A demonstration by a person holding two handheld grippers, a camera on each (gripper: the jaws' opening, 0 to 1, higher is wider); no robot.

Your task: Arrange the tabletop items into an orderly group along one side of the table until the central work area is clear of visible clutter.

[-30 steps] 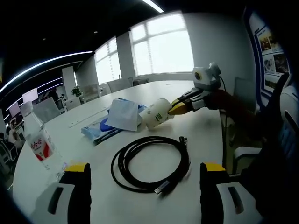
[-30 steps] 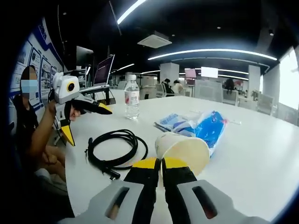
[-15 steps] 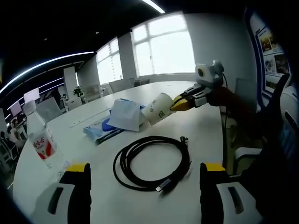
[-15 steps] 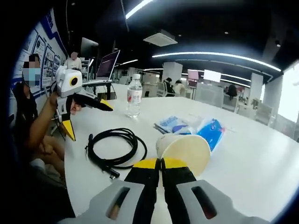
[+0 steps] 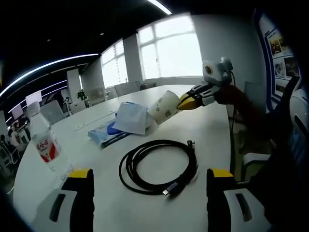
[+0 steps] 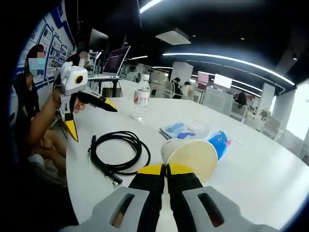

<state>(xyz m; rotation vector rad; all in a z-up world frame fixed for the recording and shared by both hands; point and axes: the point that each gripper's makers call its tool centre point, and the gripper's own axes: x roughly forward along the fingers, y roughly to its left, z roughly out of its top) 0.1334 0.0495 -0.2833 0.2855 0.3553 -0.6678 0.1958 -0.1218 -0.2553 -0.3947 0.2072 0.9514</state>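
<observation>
The white tabletop (image 5: 203, 130) stretches away towards the windows, and most of its far part lies bare. Near the middle of it lies a black cable (image 5: 157, 166), coiled into a loose ring with its plugs at the near side; in the right gripper view the same cable (image 6: 116, 152) lies between the two grippers. Beyond the coil, a blue-and-white tissue pack (image 5: 129, 117) rests on a flat blue packet (image 5: 104, 134), the two touching. A clear water bottle (image 5: 44, 147) with a red label stands upright at the tabletop's edge, well apart from the packs. The paper cup (image 5: 165, 107) is lifted off the tabletop and tilted, just beside the tissue pack, with its rim pinched by the right hand-held gripper (image 5: 189, 101), whose yellow-tipped jaws are clenched on it; in the right gripper view the cup (image 6: 190, 155) sits directly above the closed jaw tips (image 6: 167, 169). The left hand-held gripper (image 5: 147, 175) hangs released over the cable, jaws wide apart and grasping nothing; in the right gripper view it (image 6: 89, 113) is held up by a hand (image 6: 60, 99).
</observation>
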